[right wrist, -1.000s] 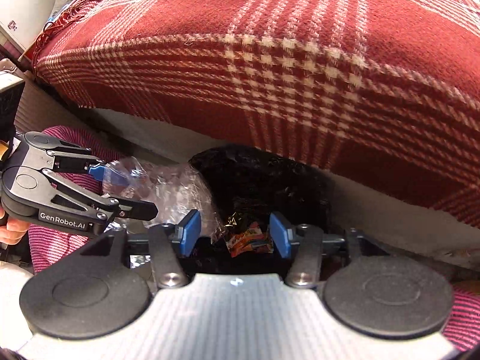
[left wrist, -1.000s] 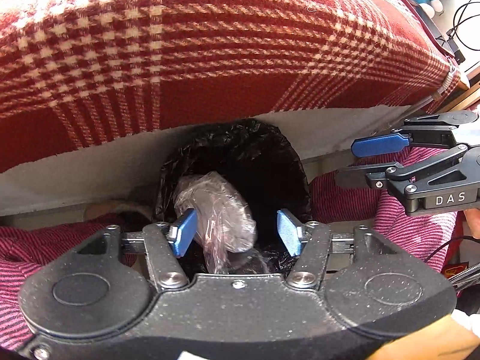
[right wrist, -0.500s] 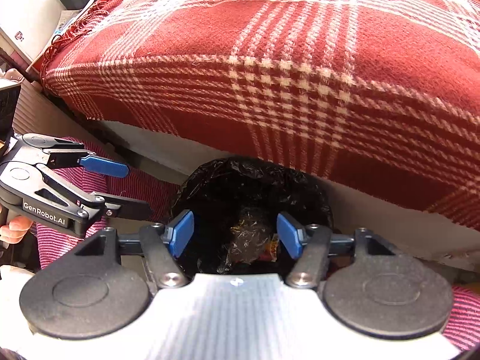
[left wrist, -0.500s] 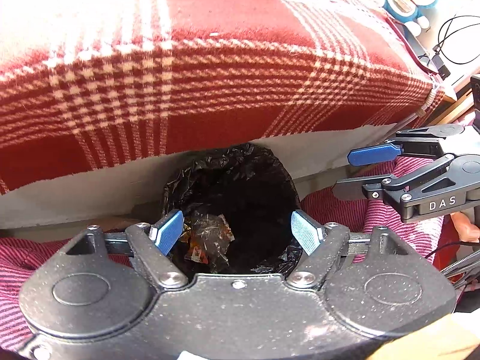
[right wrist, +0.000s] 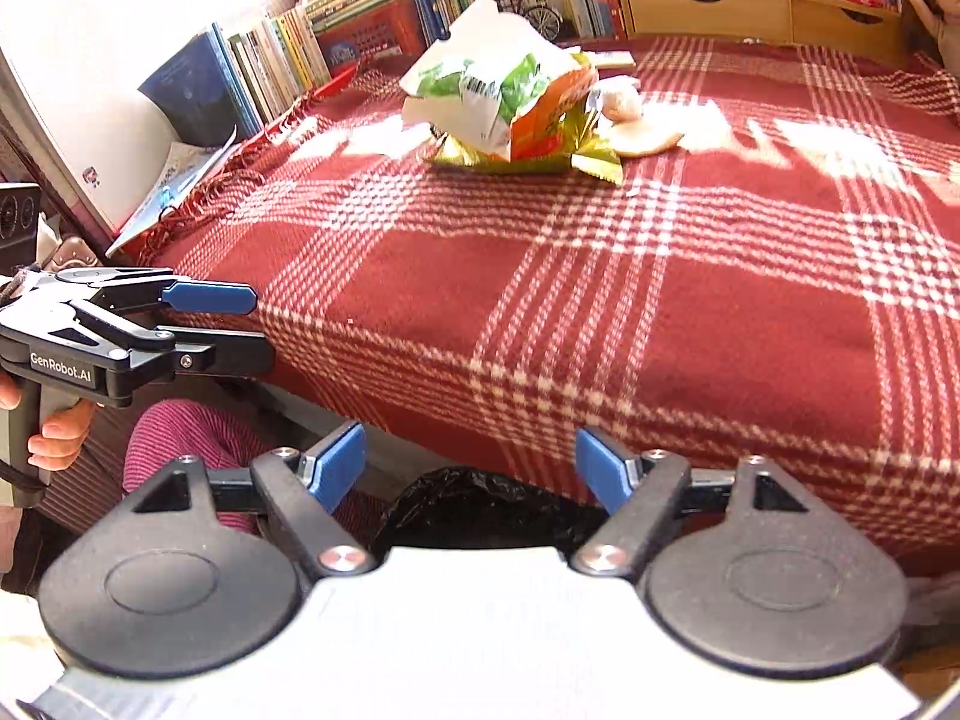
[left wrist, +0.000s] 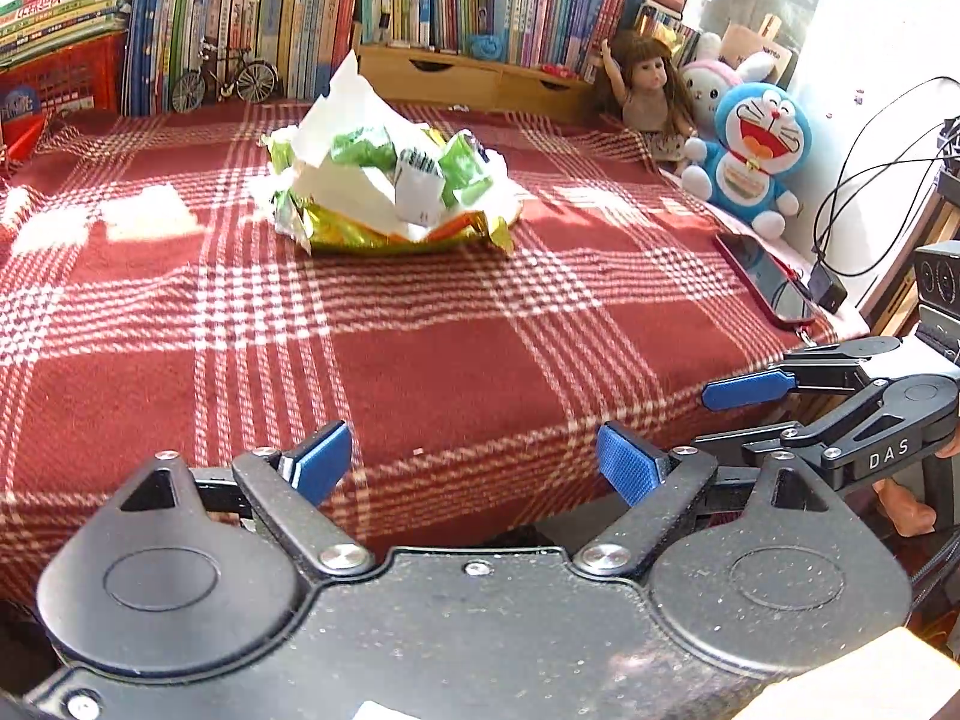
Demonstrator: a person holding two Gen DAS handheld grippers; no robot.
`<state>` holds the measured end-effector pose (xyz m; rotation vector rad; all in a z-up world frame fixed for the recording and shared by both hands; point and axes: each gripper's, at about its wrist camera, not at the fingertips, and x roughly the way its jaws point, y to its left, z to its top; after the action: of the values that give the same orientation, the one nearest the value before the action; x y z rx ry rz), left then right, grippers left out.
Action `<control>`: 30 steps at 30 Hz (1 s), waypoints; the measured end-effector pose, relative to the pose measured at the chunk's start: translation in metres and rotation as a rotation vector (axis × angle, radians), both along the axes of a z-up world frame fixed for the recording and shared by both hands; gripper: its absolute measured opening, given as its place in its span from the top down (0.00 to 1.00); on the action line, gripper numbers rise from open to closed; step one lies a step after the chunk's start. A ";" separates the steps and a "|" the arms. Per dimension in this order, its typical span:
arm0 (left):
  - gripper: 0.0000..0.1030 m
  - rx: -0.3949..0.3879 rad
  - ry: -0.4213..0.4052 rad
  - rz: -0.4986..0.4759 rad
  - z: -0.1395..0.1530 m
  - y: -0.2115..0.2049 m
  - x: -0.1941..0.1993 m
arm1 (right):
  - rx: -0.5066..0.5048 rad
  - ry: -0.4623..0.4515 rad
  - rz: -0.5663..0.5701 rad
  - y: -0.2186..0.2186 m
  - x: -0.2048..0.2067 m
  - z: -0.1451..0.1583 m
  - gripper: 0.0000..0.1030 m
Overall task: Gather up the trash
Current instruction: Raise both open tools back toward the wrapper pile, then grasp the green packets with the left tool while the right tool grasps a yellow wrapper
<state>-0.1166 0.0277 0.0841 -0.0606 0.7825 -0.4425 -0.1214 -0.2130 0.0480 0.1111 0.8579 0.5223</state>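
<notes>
both grippers, left (left wrist: 474, 459) & right (right wrist: 471, 459), just opened wide & empty after dropping wrappers in the bin (right wrist: 480, 504), now up facing the trash pile (left wrist: 390, 192) on the blanket (left wrist: 480, 348), prob next grab.

Red blanket (left wrist: 456, 372) with white plaid lines, green, white and gold wrappers (left wrist: 390, 192), black bin liner (right wrist: 480, 507), seemingly glossy, blue plush toy (left wrist: 750, 162)

Bright sun patches glare on the blanket (left wrist: 456, 324); fisheye-bent edges, slight blur
</notes>
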 end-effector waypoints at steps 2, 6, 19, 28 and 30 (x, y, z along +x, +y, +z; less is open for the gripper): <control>0.14 -0.018 -0.033 0.025 0.007 -0.001 0.012 | -0.012 -0.058 -0.032 -0.002 0.008 0.013 0.15; 0.14 -0.026 -0.098 0.089 0.014 0.001 0.041 | -0.054 -0.135 -0.109 -0.010 0.027 0.028 0.15; 0.30 -0.394 0.069 0.234 0.004 0.008 0.161 | -0.071 -0.192 -0.183 0.002 0.103 0.029 0.20; 0.38 -0.332 0.091 0.308 -0.014 -0.023 0.213 | -0.138 -0.222 -0.112 0.032 0.111 0.022 0.23; 0.39 -0.357 0.116 0.304 -0.020 -0.027 0.220 | -0.152 -0.218 -0.110 0.033 0.114 0.019 0.23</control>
<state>0.1033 0.0007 0.0646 -0.5357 0.7851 -0.2861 -0.0072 -0.1799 0.0674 -0.0368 0.6716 0.3569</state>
